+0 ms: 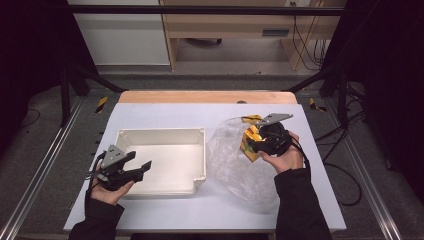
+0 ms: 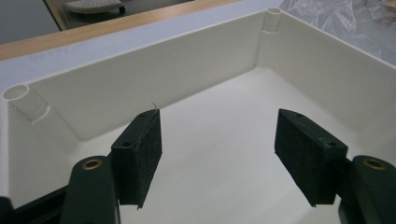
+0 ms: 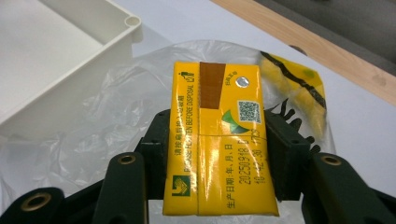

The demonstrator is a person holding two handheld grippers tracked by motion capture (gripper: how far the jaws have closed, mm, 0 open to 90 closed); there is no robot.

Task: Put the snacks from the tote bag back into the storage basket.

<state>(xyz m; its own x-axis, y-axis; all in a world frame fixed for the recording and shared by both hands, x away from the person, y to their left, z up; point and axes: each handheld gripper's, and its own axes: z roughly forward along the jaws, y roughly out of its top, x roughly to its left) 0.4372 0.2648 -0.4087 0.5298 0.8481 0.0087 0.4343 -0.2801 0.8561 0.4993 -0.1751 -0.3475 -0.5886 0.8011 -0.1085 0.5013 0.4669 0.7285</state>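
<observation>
A yellow drink carton with green print and a brown strip sits between the jaws of my right gripper, which is shut on its two sides. In the high view the right gripper holds the carton over a crumpled clear plastic bag on the right of the table. A second yellow packet with black stripes lies in the bag behind the carton. My left gripper is open and empty, hovering over the near left part of a white plastic tray.
The tray has tall walls, round corner posts and a bare floor. The bag touches the tray's right side. A white mat covers the table, with a wooden edge at the far side.
</observation>
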